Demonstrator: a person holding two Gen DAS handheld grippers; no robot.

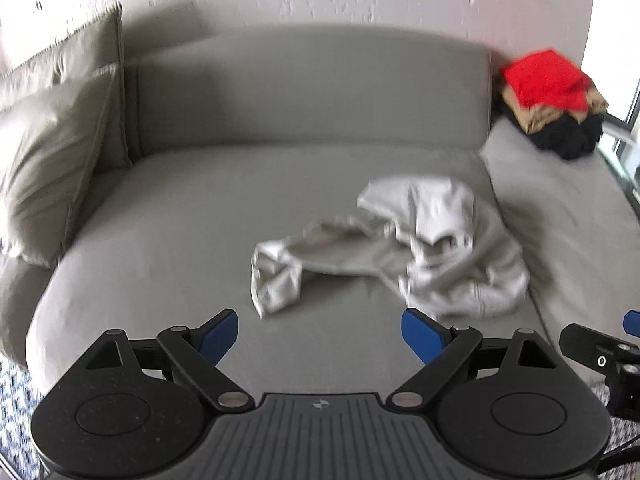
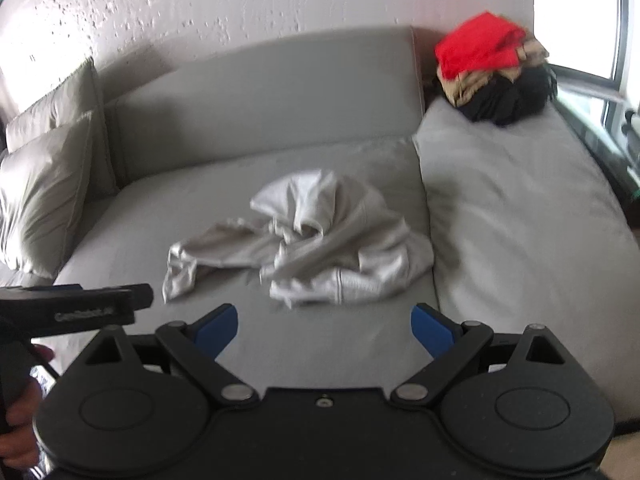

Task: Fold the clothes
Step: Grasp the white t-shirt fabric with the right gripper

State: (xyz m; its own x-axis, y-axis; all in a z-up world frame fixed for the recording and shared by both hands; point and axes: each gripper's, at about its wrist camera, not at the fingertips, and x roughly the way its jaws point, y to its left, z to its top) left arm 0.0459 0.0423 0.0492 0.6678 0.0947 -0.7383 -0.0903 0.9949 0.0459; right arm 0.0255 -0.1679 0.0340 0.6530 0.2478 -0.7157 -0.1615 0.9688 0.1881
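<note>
A crumpled light grey garment (image 1: pixel 404 248) lies in a heap on the grey sofa seat (image 1: pixel 168 240); it also shows in the right wrist view (image 2: pixel 312 244). My left gripper (image 1: pixel 320 336) is open and empty, hovering over the seat's front edge, short of the garment. My right gripper (image 2: pixel 325 330) is open and empty too, just in front of the garment. Part of the right gripper shows at the right edge of the left wrist view (image 1: pixel 600 352). The left gripper's body shows at the left of the right wrist view (image 2: pixel 76 308).
A pile of folded clothes, red on top of tan and black (image 1: pixel 554 100), sits at the back right on the sofa's side cushion (image 2: pixel 520 220); it also shows in the right wrist view (image 2: pixel 492 68). Two olive pillows (image 1: pixel 52 152) lean at the left. A white wall stands behind.
</note>
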